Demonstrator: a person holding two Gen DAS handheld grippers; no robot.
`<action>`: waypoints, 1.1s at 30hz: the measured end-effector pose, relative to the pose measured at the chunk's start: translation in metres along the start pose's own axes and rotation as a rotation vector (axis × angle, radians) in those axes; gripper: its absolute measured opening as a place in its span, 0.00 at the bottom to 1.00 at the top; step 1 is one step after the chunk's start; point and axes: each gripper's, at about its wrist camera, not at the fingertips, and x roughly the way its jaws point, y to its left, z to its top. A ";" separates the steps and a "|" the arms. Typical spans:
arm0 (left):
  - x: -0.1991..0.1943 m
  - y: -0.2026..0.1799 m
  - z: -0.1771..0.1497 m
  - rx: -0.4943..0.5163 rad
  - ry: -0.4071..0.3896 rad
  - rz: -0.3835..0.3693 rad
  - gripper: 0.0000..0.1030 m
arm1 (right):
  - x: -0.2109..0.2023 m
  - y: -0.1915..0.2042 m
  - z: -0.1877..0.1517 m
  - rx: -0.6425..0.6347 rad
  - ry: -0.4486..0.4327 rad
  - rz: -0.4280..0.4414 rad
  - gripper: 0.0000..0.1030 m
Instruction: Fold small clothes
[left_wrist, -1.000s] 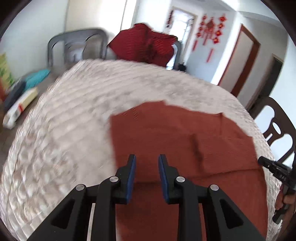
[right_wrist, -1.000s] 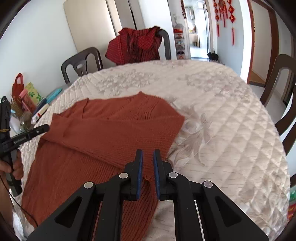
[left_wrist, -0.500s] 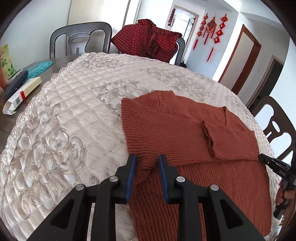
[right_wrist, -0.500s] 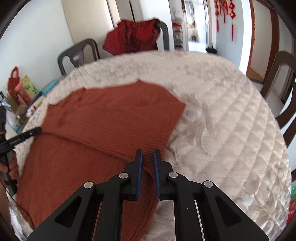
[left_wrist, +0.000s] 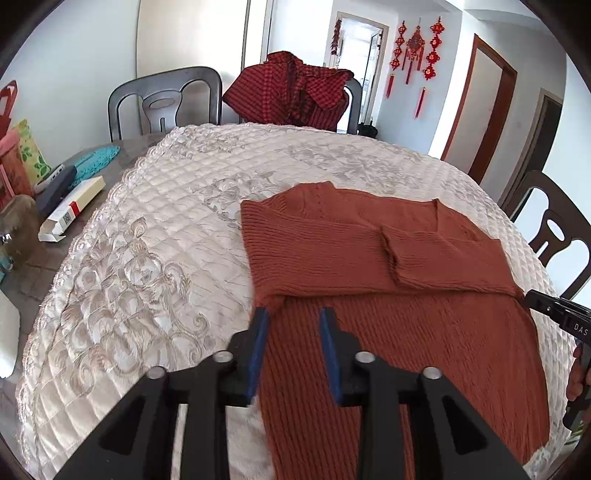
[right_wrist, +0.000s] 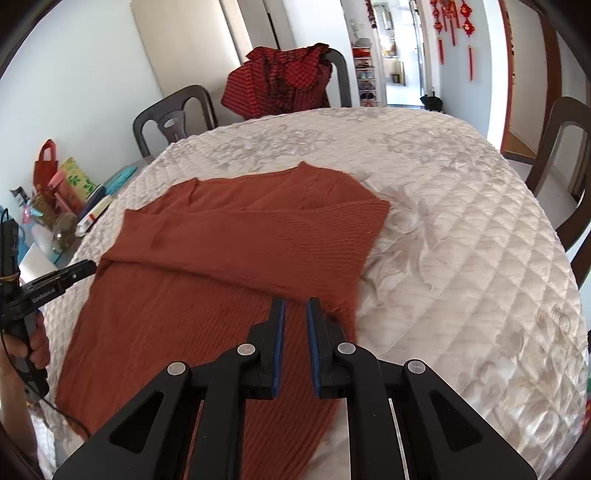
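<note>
Quilted table (left_wrist: 140, 266): sweater (left_wrist: 369, 258) beneath parted left tool (left_wrist: 291, 314).

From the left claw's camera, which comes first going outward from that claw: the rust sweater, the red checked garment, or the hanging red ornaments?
1. Rust sweater, right at the left claw, on the quilt.
2. Red checked garment, draped over a chair across the table.
3. Red ornaments, on the far wall.

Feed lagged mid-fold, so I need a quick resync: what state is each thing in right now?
Rust sweater: flat on the quilted cover, both sleeves folded across the chest, bottom half not yet folded.
Left gripper: jaws just opened, empty, over the sweater's edge.
Right gripper: jaws nearly closed, a narrow gap, nothing between them.
Red checked garment: draped over a chair back.
</note>
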 end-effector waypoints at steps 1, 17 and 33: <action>-0.003 -0.001 -0.001 0.004 -0.004 0.000 0.38 | -0.001 0.002 -0.002 0.000 0.002 0.007 0.12; -0.023 0.001 -0.045 0.003 0.032 -0.049 0.44 | -0.029 0.001 -0.039 0.062 0.015 0.061 0.38; -0.068 -0.001 -0.113 -0.072 0.058 -0.161 0.46 | -0.056 0.003 -0.112 0.181 0.033 0.194 0.38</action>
